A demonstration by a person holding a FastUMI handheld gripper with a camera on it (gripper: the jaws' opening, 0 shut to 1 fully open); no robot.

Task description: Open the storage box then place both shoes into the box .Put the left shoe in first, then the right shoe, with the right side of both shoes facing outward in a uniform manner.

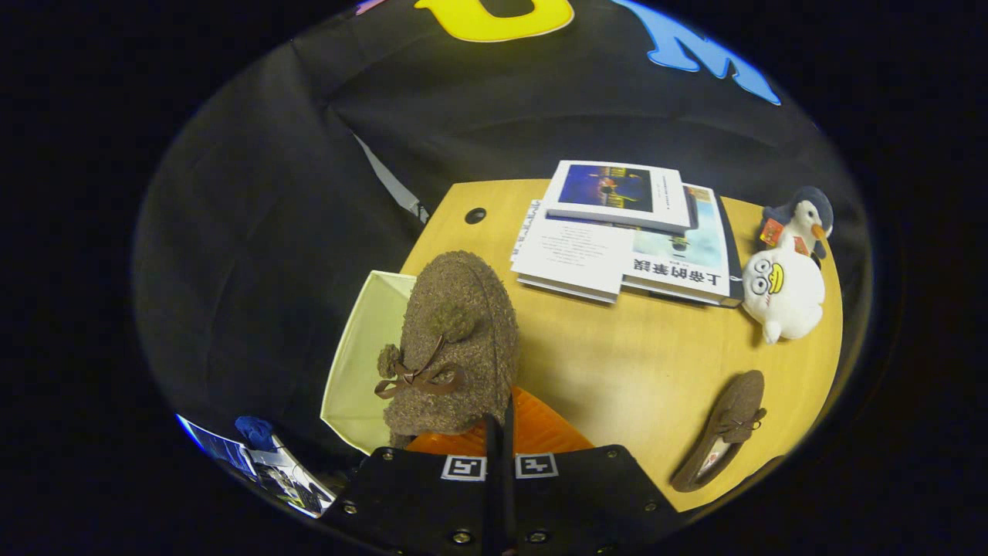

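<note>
The gripper view rides on the handheld black two-finger gripper [499, 432], looking forward and steeply down (fisheye) along its fingers. It sits very near a fuzzy brown bow-trimmed shoe [455, 340] and faces across the round-cornered light wooden table [656, 363] toward its far edge.

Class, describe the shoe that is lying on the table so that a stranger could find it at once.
Start at the wooden table, with stacked books and two plush toys at its far side. The flat brown shoe lies alone near the table's edge, nearer than the toys. Unlike the fuzzy shoe that the shut tool grips, nothing holds it.
</note>
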